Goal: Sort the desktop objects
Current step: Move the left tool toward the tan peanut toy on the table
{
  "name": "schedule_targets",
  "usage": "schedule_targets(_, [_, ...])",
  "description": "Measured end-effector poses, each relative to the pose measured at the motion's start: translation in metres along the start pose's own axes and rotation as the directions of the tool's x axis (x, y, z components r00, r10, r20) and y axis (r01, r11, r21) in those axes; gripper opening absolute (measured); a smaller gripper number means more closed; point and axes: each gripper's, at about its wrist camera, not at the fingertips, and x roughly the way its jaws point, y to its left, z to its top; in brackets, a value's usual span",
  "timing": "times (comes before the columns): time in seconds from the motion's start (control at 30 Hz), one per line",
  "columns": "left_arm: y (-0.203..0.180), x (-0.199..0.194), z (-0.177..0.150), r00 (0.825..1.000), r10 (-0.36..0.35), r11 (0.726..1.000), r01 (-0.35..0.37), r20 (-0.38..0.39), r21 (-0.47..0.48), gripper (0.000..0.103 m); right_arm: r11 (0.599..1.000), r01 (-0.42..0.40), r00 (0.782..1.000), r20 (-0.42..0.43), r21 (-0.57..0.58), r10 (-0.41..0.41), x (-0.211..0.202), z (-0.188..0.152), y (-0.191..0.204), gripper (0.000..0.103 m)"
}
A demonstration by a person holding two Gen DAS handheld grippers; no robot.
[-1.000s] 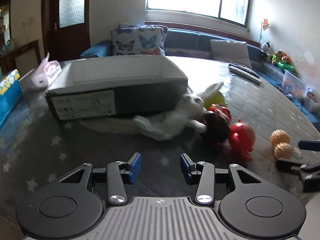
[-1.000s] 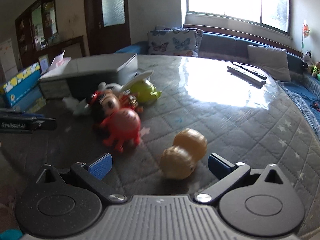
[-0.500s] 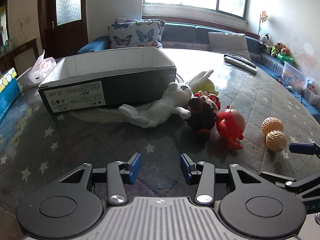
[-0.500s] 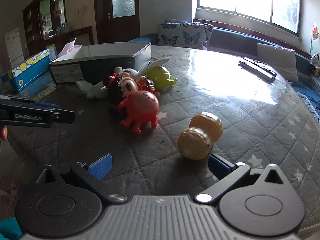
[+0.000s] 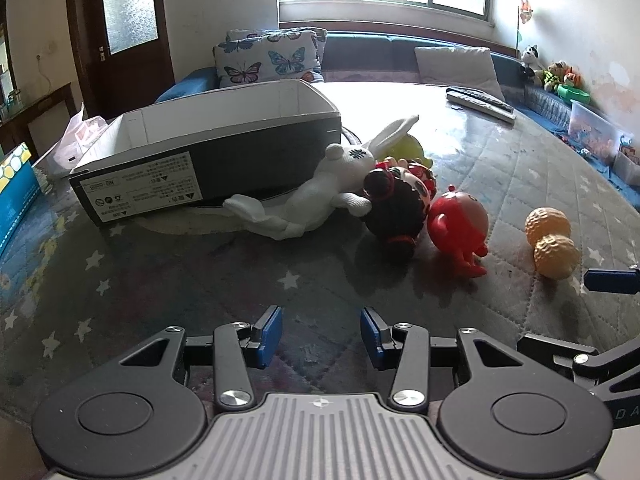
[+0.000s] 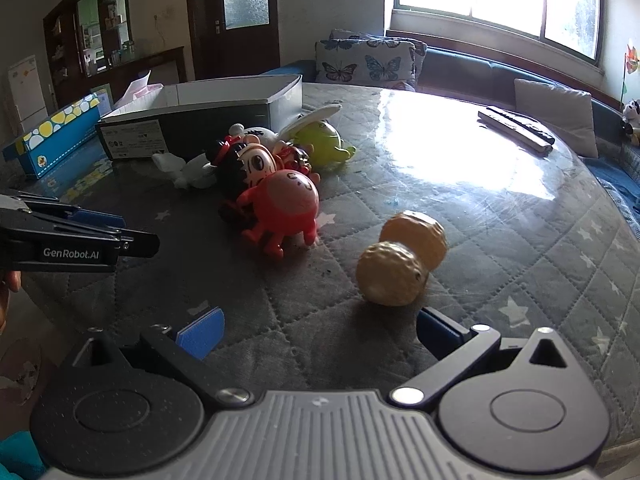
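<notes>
A pile of toys lies on the grey quilted table: a white rabbit [image 5: 320,196], a black-haired doll [image 5: 396,208], a red round figure [image 5: 458,224] and a green toy [image 6: 324,142]. A tan dumbbell-shaped toy [image 6: 400,258] lies apart, just ahead of my right gripper [image 6: 316,330], which is wide open and empty. An open dark box [image 5: 212,148] with a white inside stands behind the pile. My left gripper [image 5: 318,334] is open and empty, well short of the toys. The right gripper's fingers [image 5: 610,280] show at the left wrist view's right edge.
A blue box with yellow spots [image 6: 52,132] and a tissue pack [image 5: 86,132] stand left of the dark box. Remote controls [image 6: 516,128] lie at the far right of the table. A sofa with butterfly cushions [image 5: 268,58] runs behind the table.
Both grippers have drawn back from the toys and steadied. The dumbbell toy now lies farther ahead of the right gripper's fingers. Both stay open.
</notes>
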Motion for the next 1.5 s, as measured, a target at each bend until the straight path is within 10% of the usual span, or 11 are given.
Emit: schedule_targets(1.5, [-0.011, 0.012, 0.008, 0.997, -0.033, 0.999, 0.034, -0.065, 0.027, 0.046, 0.999, -0.039, 0.998, -0.046, 0.008, 0.039, 0.022, 0.003, -0.017, 0.103])
